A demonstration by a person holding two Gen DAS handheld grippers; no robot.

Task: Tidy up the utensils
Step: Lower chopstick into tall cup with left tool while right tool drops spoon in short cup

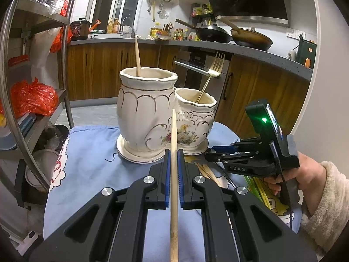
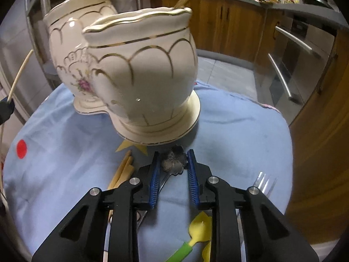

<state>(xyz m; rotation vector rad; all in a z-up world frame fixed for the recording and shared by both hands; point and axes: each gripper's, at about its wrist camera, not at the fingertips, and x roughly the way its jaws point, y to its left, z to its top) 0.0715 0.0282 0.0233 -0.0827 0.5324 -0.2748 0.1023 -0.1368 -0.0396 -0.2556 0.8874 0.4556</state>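
On my table's blue cloth stand the double ceramic holder, loose chopsticks, a flower-headed spoon, a silver fork and a yellow-green utensil.

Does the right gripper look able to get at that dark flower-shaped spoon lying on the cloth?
Probably yes: the right gripper already has the spoon between its blue fingers, with nothing lying over it. The holder stands just behind.

A blue cloth covers the table. At ten o'clock a metal shelf holds red plastic bags. At twelve o'clock stands a faucet; at one o'clock a black wok sits beside a brown pan. Below them is an oven.
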